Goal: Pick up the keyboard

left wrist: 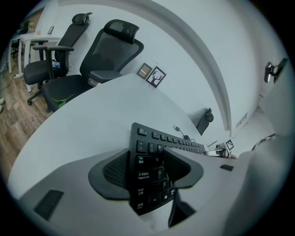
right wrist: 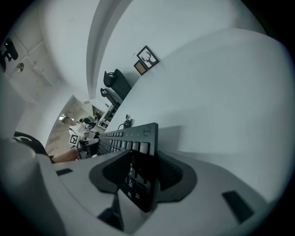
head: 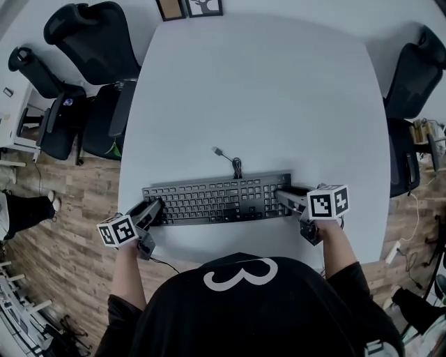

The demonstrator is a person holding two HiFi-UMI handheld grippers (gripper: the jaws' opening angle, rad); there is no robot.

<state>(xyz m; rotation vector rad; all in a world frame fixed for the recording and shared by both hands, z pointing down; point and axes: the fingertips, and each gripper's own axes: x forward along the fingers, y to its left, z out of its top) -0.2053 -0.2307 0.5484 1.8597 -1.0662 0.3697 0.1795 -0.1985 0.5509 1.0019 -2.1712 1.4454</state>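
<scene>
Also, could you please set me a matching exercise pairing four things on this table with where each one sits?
Things: 1 keyboard; 2 left hand-held gripper; 3 picture frames; 4 cable.
Places: A far edge of the table; B keyboard's Caps Lock end; C near the front edge; D just behind the keyboard's middle.
Pairs: 1-C, 2-B, 3-A, 4-D.
</scene>
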